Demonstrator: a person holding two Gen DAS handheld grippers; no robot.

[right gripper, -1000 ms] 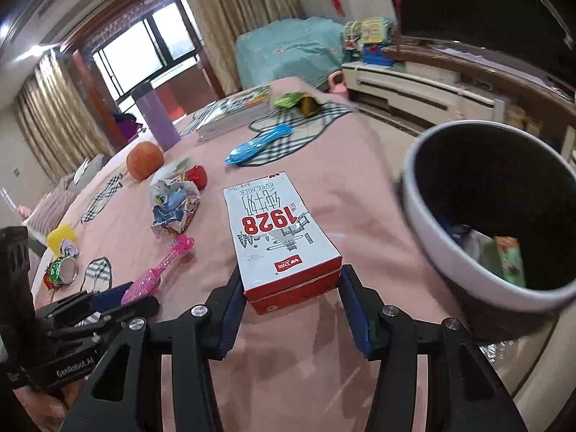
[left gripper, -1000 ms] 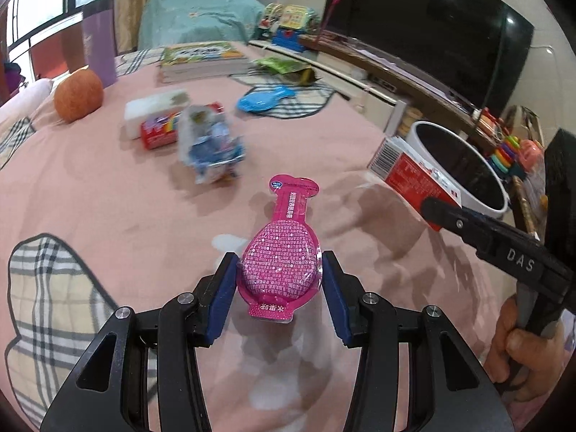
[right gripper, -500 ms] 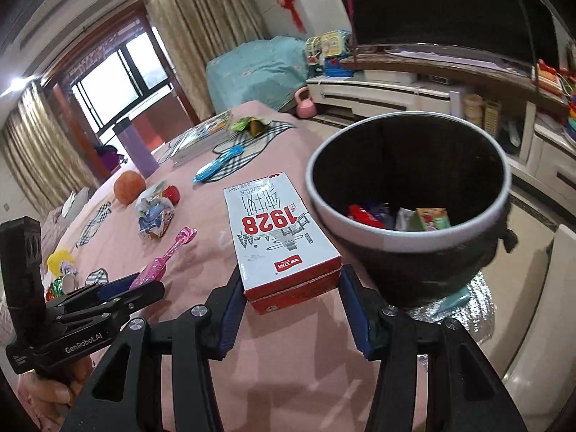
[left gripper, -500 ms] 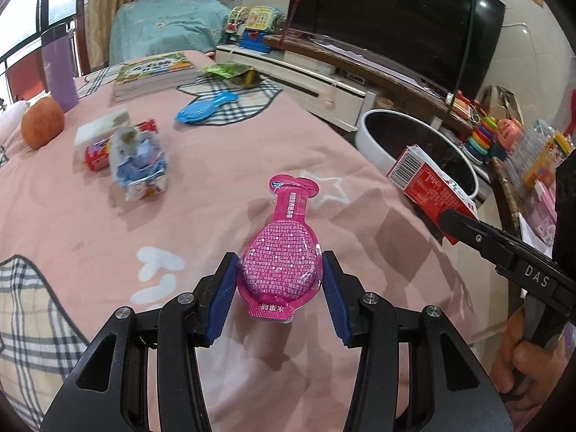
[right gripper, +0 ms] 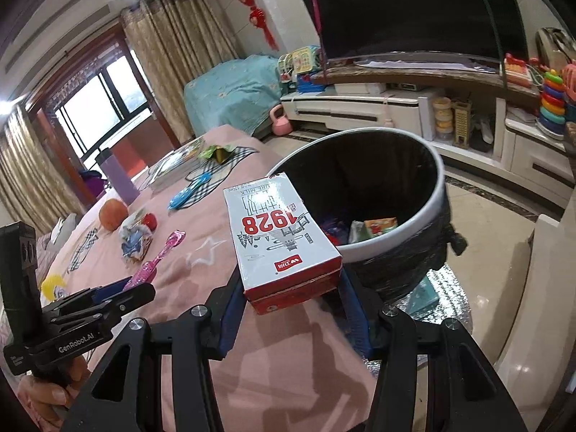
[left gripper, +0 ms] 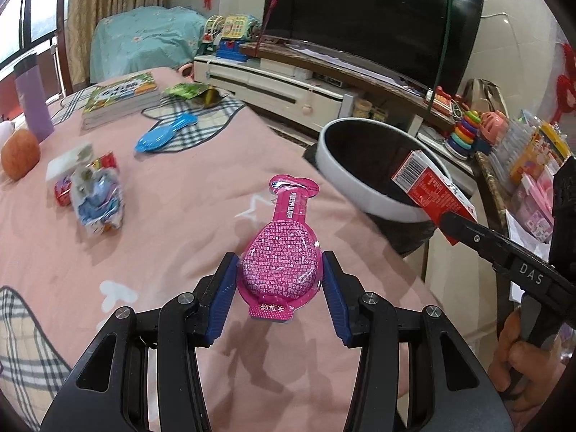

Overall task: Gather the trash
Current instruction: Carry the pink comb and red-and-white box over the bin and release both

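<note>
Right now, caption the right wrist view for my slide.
Right gripper holds a milk carton at the rim of the trash bin.

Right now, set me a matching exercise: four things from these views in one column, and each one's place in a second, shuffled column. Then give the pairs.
Things:
1. pink blister pack
2. milk carton
3. blue brush
4. trash bin

Places:
A. standing on the floor beside the pink cloth
B. held between the left gripper's pads
C. lying on a plaid patch of the pink cloth
D. held between the right gripper's pads, near the bin's rim

Pairs: 1-B, 2-D, 3-C, 4-A
</note>
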